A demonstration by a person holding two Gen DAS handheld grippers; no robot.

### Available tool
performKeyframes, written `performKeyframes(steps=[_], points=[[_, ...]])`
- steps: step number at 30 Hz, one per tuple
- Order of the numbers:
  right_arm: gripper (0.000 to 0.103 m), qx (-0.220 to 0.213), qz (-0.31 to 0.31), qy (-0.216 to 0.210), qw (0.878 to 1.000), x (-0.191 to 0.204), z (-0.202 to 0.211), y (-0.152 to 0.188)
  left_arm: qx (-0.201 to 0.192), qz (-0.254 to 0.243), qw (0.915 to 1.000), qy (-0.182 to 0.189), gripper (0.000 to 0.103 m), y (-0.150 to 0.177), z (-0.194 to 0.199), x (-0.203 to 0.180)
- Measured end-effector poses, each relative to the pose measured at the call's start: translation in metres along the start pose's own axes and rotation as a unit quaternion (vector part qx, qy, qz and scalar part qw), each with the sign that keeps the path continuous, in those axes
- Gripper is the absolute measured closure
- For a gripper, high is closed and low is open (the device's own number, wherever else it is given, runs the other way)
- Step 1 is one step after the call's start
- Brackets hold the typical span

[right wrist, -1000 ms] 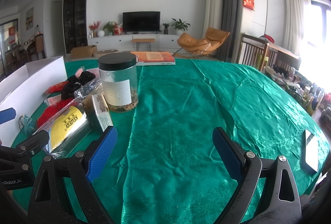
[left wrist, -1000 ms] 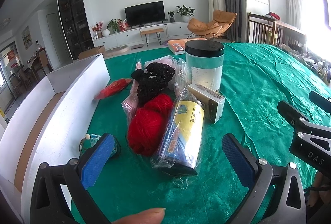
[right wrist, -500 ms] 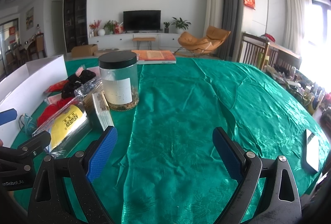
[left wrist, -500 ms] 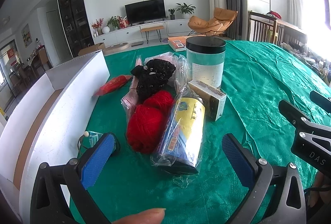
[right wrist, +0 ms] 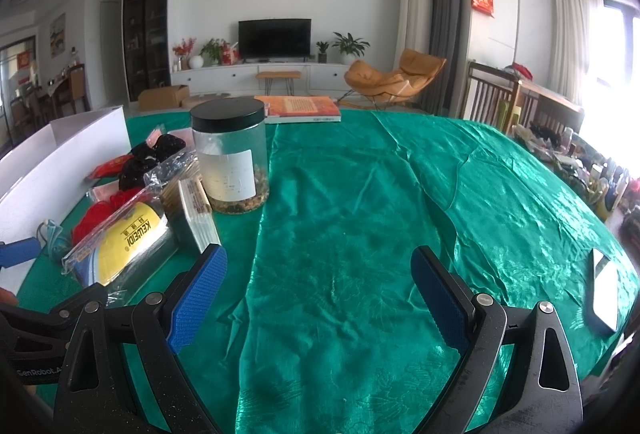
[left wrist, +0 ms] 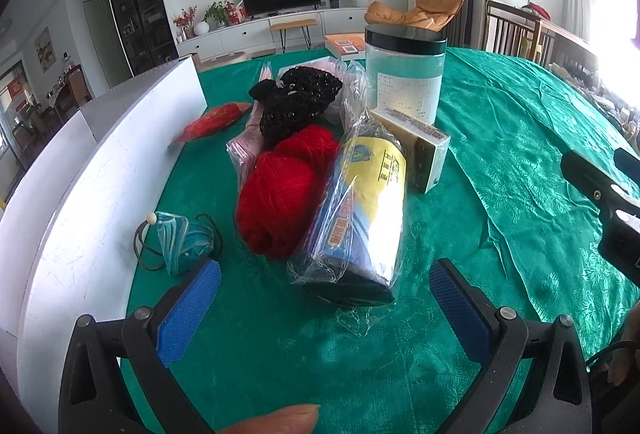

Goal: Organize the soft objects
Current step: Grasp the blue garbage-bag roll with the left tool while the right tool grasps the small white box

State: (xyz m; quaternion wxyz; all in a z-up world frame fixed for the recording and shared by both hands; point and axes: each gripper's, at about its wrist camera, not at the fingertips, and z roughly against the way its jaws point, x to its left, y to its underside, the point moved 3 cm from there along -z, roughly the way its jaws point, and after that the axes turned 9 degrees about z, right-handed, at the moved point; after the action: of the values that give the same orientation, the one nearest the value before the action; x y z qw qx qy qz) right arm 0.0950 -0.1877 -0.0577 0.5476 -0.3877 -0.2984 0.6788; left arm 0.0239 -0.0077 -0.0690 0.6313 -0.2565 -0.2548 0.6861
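Note:
A pile of objects lies on the green tablecloth (left wrist: 500,137). Red yarn (left wrist: 280,189) sits beside a yellow and blue pack in clear plastic (left wrist: 360,209), with a black knitted item (left wrist: 300,101) and a pink bagged item (left wrist: 244,149) behind. A teal hair tie (left wrist: 180,242) and a red pouch (left wrist: 212,121) lie near the white box (left wrist: 100,169). My left gripper (left wrist: 324,302) is open just short of the plastic pack, holding nothing. My right gripper (right wrist: 320,290) is open over bare cloth, right of the pile (right wrist: 132,230).
A clear jar with a black lid (left wrist: 404,73) and a small carton (left wrist: 416,149) stand behind the pile. A book (right wrist: 300,107) lies at the far edge. A phone (right wrist: 606,290) rests at the right edge. The right gripper's body (left wrist: 604,201) shows in the left view.
The left gripper has edged forward and lower toward the pile, so the objects loom larger. The right gripper has crept slightly forward. Both stay open.

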Motion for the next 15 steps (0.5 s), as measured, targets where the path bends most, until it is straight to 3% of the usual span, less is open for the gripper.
performKeyframes(steps=[15], points=[[0.008,0.008,-0.012,-0.006,1.0,0.015,0.004,0.004,0.074,0.015,0.9971,-0.008,0.0,0.005,-0.056,0.01]])
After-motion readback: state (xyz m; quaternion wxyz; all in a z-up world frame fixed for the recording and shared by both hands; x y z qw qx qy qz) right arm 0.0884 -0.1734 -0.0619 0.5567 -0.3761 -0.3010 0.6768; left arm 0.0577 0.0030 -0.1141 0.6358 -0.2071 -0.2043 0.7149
